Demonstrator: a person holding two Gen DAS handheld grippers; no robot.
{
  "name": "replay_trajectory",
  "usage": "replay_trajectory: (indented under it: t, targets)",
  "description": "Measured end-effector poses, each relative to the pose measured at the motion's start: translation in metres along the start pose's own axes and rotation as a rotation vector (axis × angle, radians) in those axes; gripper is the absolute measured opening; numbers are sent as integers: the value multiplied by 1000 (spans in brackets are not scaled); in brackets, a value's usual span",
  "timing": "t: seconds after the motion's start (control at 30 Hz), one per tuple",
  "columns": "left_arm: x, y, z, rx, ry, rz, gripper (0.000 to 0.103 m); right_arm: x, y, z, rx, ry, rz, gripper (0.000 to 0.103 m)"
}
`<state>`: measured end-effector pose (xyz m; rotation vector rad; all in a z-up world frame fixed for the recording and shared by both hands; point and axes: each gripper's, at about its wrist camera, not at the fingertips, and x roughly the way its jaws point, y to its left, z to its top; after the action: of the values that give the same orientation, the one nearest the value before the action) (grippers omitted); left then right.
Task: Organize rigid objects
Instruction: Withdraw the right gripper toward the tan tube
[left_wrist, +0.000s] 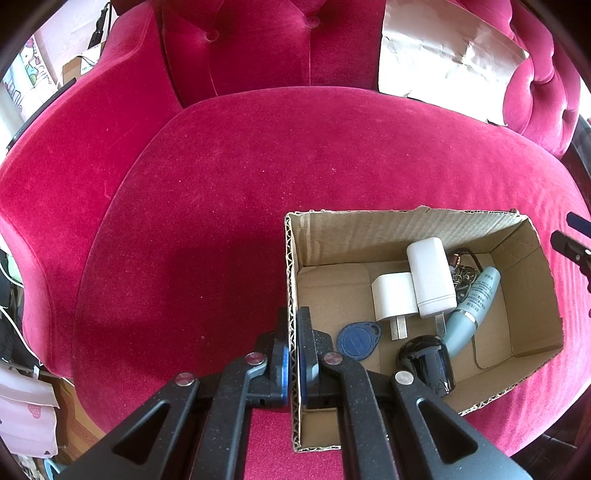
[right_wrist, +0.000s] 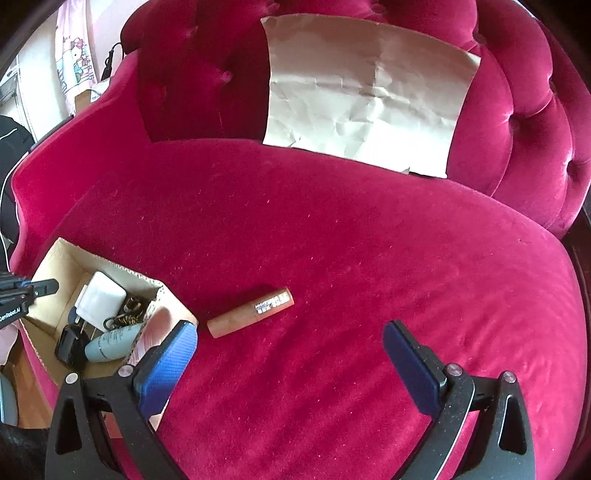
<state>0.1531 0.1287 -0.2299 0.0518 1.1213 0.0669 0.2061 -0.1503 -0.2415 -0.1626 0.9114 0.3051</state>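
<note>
Now the wide-open, empty right gripper (right_wrist: 290, 349) is nearing the lipstick tube (right_wrist: 250, 312) at its 11 o'clock; straddling it crosswise seems best, while the left gripper (left_wrist: 294, 354) is pinching the cardboard box (left_wrist: 291, 266) wall.

Bright daylight, sharp focus, fisheye-bent dark edges

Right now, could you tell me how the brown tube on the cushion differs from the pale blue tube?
The brown tube lies alone on the red cushion, outside the box; the blue tube lies inside it, among chargers and a key fob. The brown tube is a plain straight cylinder, while the blue tube has a silver band and a narrower, rounded cap end. Both lie on their sides and carry printed text.
</note>
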Motion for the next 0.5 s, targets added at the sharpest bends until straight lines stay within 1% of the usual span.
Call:
replay_trajectory:
  t: [0.27,0.5]
  targets:
    - [0,1,0,0,1,-1,3,14,8,-3,-90,22,47,103]
    - [0,-1,0,1,1,4,3,34,13,-5,-173,62,60,103]
